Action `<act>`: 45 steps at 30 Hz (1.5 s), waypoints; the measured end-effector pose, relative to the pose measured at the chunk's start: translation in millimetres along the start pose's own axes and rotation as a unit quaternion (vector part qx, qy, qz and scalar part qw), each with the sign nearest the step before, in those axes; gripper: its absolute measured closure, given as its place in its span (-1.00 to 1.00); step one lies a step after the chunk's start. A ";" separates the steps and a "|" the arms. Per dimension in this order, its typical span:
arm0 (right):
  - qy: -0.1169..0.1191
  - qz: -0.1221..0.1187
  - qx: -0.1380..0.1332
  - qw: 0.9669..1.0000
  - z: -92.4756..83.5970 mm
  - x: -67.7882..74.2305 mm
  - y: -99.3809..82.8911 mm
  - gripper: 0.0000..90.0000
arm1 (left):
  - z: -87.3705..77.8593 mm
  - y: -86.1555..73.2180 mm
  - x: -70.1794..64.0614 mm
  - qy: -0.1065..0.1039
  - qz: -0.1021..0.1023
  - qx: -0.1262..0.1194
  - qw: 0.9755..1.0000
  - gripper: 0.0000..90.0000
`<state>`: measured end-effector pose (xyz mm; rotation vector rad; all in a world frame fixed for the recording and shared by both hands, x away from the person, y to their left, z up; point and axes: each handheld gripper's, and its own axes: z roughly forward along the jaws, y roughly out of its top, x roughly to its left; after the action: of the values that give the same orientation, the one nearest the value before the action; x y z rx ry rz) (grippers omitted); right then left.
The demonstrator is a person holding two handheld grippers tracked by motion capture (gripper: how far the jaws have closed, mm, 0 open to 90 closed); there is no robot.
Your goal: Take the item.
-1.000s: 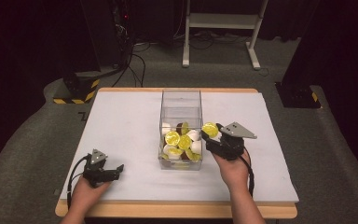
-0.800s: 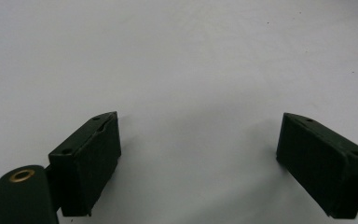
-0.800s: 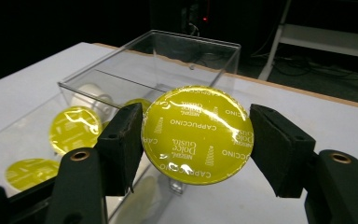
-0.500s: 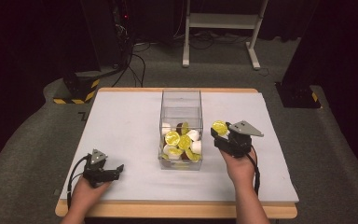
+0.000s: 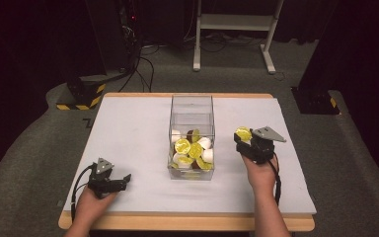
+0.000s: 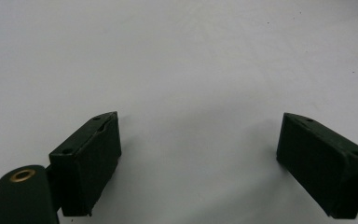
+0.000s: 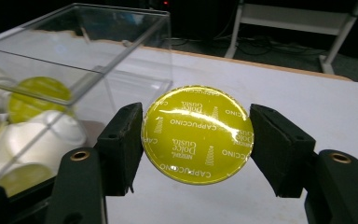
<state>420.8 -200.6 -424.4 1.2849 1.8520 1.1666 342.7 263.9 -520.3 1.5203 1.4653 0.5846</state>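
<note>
Holding: yellow capsule (image 7: 197,134) clamped by its rim in right gripper (image 7: 197,140) jaws, above bench (image 5: 128,128), right of clear box (image 5: 191,106).
Resting: left gripper (image 6: 198,154), jaws wide apart, empty.
Risk: rim grip looks shallow, possibly slipping; capsule could roll off.

On the table (image 5: 128,128) the clear box (image 5: 191,111) stands in the middle with capsules (image 5: 192,150) in it, the right gripper (image 5: 244,140) with one capsule (image 5: 243,134) lies just right of it, and the left gripper (image 5: 120,181) rests near left.
</note>
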 end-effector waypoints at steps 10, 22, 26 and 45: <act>-0.034 0.025 0.023 0.999 30.1 -27.6 -9.6 -0.16 | -0.1 0.1 0.2 0.000 0.001 0.002 1.000 -0.70; -0.081 0.032 0.078 0.993 72.2 -49.8 -29.6 -0.16 | -0.1 0.1 0.2 0.000 0.001 0.002 1.000 -0.70; -0.090 0.032 0.090 0.991 78.9 -52.8 -34.9 -0.16 | 0.0 0.1 0.1 0.000 -0.001 0.000 1.000 -0.70; -0.037 0.033 0.061 0.997 50.9 -24.0 -24.2 -0.49 | 0.0 0.1 0.0 0.000 0.000 0.000 1.000 -0.70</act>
<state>462.1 -210.1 -468.7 1.4481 1.8625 1.0385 342.7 263.9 -520.3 1.5203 1.4660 0.5832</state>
